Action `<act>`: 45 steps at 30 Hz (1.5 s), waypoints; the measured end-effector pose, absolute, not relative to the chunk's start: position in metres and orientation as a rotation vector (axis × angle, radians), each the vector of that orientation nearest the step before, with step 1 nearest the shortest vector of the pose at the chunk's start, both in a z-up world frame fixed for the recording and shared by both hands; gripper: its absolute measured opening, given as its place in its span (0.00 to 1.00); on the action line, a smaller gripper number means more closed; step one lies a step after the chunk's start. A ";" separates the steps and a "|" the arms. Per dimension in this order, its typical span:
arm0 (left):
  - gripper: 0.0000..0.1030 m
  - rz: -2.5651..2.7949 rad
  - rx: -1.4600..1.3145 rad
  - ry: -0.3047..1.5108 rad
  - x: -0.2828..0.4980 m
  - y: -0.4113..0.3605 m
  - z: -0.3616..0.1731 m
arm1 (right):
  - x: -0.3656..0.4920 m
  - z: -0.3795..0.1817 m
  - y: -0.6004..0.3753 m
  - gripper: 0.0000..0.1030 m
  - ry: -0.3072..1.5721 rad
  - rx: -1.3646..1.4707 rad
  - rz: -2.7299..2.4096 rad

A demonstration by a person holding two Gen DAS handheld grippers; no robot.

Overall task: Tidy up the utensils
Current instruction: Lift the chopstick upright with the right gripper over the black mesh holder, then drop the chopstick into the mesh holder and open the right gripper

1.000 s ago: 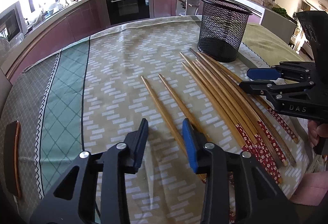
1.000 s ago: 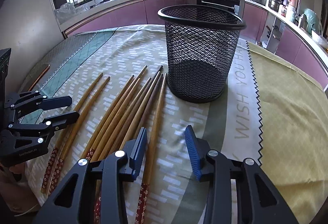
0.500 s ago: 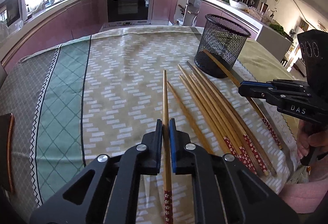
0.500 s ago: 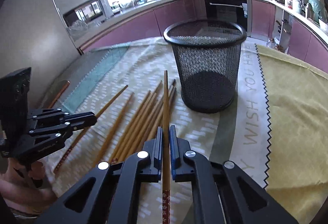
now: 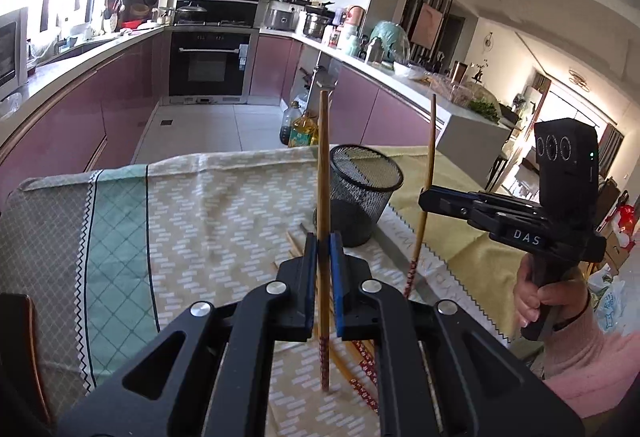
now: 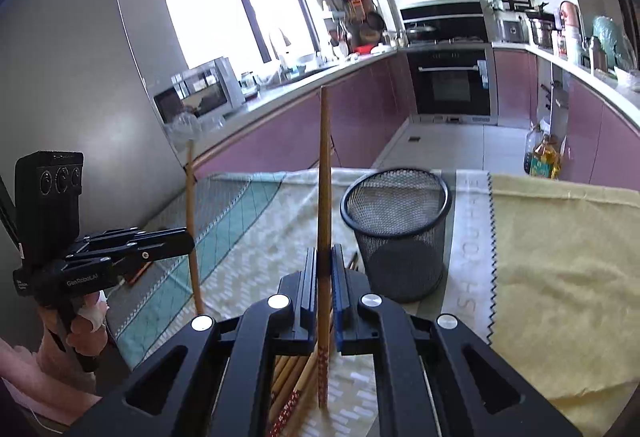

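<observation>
My left gripper is shut on a wooden chopstick and holds it upright above the table. My right gripper is shut on another chopstick, also upright. Each gripper shows in the other's view: the right one with its chopstick, the left one with its chopstick. The black mesh holder stands on the table between and beyond them; it also shows in the right wrist view. Several chopsticks lie on the cloth below.
A patterned tablecloth covers the table, with a yellow cloth at the right. Beyond the table's far edge are the kitchen floor, purple cabinets and an oven. Oil bottles stand on the floor.
Both grippers closed on a chopstick each, then rose and tilted up, so the chopsticks now stand upright and the table looks farther below.
</observation>
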State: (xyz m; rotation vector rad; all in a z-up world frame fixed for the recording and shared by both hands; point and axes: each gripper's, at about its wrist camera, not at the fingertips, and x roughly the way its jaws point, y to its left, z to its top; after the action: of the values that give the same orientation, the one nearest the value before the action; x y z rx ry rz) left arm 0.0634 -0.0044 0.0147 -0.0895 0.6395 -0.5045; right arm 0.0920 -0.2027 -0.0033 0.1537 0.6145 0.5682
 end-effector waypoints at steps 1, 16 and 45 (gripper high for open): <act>0.07 -0.510 -0.092 0.625 0.065 -0.005 0.020 | 0.093 0.001 -0.205 0.06 0.600 0.157 0.569; 0.07 -0.571 -0.183 0.392 0.114 -0.032 0.101 | 0.129 0.079 -0.232 0.06 0.400 0.172 0.533; 0.10 -0.542 -0.045 0.652 0.198 -0.100 0.021 | 0.213 0.014 -0.211 0.08 0.710 0.133 0.452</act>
State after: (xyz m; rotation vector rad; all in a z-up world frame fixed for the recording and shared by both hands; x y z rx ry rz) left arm 0.1976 -0.1003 0.0206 -0.0451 0.6520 -0.5419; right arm 0.2126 -0.2105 0.0142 0.1326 0.7104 0.4518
